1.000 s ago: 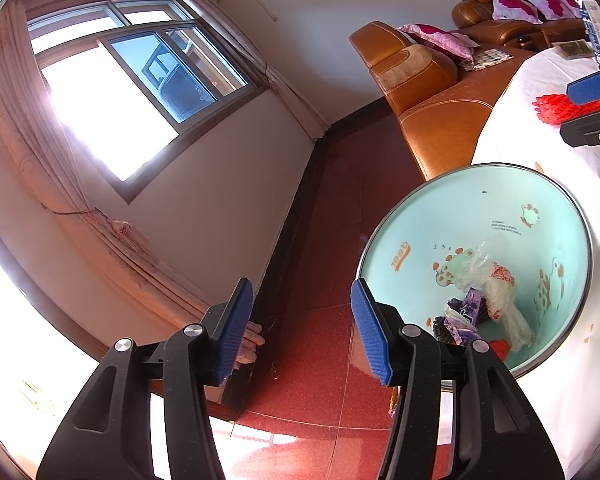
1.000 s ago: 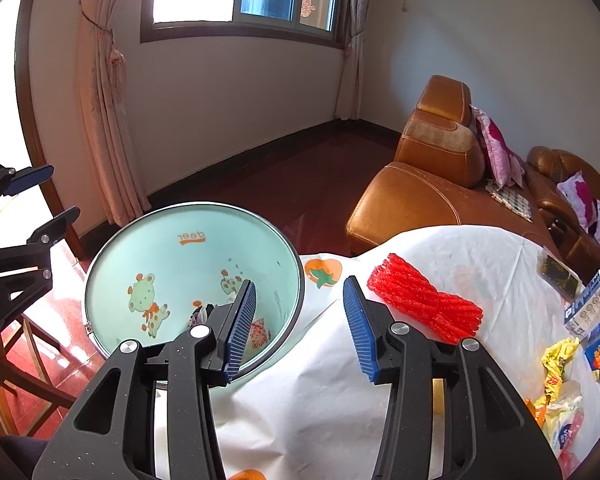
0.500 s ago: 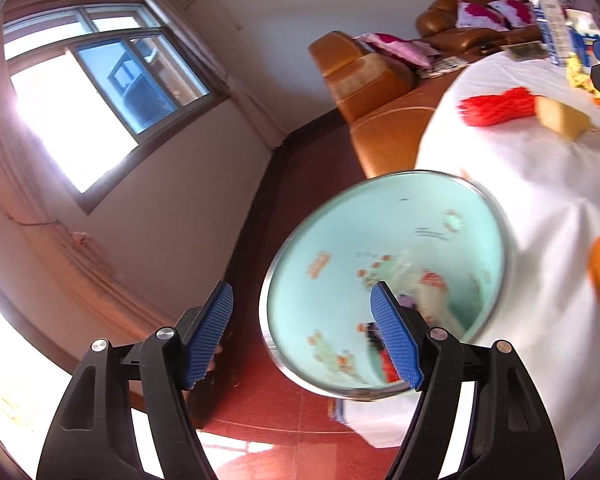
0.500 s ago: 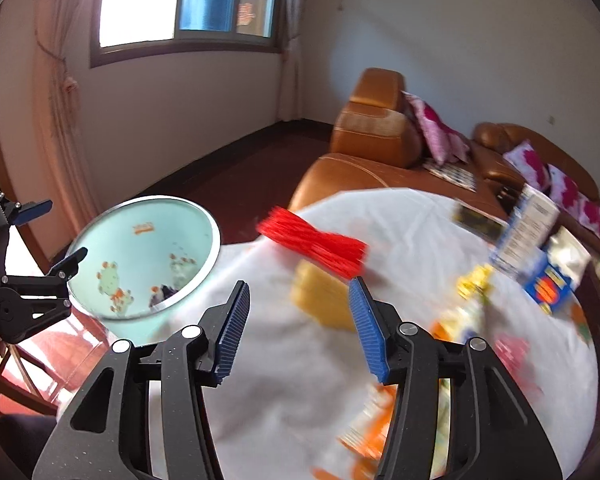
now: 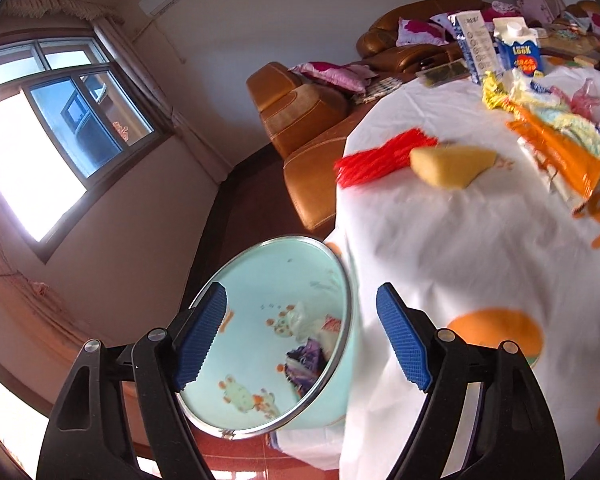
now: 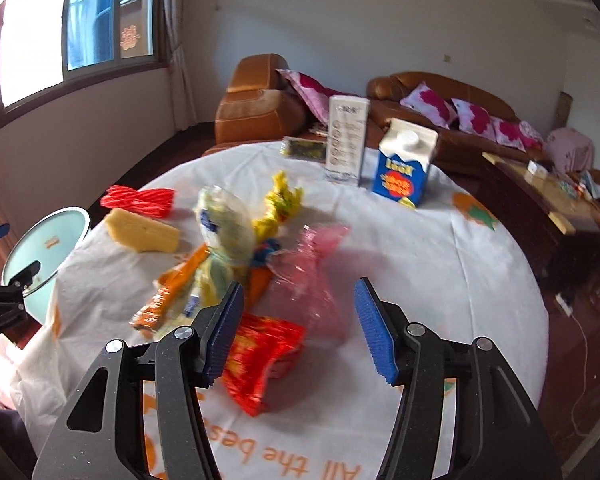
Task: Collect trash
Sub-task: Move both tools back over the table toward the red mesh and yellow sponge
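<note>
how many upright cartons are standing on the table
2. A tall white carton stands at the far side of the table; a blue and white gable-top carton stands just to its right. Everything else there lies flat or crumpled; none seems hidden.

Your left gripper (image 5: 300,336) and right gripper (image 6: 298,328) are alike: matte black, speckled arms with triangular cut-outs, round silver screws at the pivots, and ribbed blue pads (image 6: 374,332) lining the inner finger faces.
</note>
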The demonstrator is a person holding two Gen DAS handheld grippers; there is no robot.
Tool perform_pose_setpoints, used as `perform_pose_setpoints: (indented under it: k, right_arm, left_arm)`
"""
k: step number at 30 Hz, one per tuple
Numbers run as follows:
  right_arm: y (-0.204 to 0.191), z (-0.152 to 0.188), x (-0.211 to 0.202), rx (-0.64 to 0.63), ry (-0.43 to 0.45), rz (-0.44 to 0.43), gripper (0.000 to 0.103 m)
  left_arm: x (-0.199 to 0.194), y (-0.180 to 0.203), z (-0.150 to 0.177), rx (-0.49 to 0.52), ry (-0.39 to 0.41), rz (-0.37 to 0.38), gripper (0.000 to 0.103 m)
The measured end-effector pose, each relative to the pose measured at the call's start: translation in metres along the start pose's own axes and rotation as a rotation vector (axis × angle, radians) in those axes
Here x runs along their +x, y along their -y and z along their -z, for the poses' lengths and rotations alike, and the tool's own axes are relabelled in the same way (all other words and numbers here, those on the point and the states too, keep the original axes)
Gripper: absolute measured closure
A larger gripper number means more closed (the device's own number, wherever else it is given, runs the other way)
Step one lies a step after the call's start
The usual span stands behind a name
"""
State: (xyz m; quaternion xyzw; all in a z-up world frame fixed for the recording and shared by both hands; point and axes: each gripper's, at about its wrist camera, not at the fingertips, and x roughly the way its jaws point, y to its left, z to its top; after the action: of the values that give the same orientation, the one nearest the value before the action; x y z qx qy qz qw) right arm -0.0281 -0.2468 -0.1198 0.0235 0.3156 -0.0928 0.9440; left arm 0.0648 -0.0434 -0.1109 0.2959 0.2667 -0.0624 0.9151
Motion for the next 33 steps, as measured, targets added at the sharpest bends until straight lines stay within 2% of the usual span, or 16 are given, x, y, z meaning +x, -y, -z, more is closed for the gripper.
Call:
perform_pose_setpoints:
  k: [6,10,14,17,19,20,22,23,25,28,30,33]
  right_arm:
    - [0.023,0.003,0.015,0.036,-0.019,0.045,0.046]
    - [0.044,0.005,0.017,0.08,-0.027,0.088,0.046]
    - [0.061,0.009,0.014,0.111,-0.021,0.102,0.044]
    - [0.067,0.013,0.013,0.137,-0.02,0.071,0.043]
    - [0.066,0.012,0.009,0.152,-0.006,0.032,0.038]
    - [0.063,0.011,0.007,0.152,0.002,0.0,0.037]
    - [0.053,0.009,0.006,0.136,0.002,-0.041,0.036]
    - [0.046,0.009,0.008,0.119,-0.004,-0.062,0.036]
    - [0.033,0.008,0.015,0.077,-0.025,-0.07,0.036]
    - [0.033,0.006,0.034,0.052,-0.078,0.003,0.036]
    - [0.05,0.001,0.044,0.063,-0.105,0.107,0.036]
    - [0.077,-0.005,0.051,0.083,-0.128,0.199,0.036]
  left_arm:
    - [0.003,0.024,-0.042,-0.005,0.06,0.034,0.026]
    - [0.015,0.045,-0.071,-0.023,0.071,0.095,0.026]
    - [0.034,0.059,-0.085,-0.031,0.044,0.133,0.026]
    - [0.052,0.071,-0.09,-0.027,0.006,0.166,0.027]
    - [0.058,0.079,-0.09,-0.015,-0.01,0.192,0.035]
    - [0.06,0.082,-0.09,-0.008,-0.013,0.2,0.043]
    - [0.06,0.087,-0.09,0.002,-0.014,0.208,0.046]
    - [0.06,0.088,-0.09,0.005,-0.014,0.212,0.051]
    - [0.059,0.09,-0.09,0.011,-0.015,0.222,0.054]
    - [0.055,0.086,-0.09,0.001,-0.012,0.221,0.052]
    - [0.054,0.083,-0.089,0.004,-0.009,0.214,0.047]
    - [0.053,0.079,-0.086,0.007,-0.012,0.216,0.046]
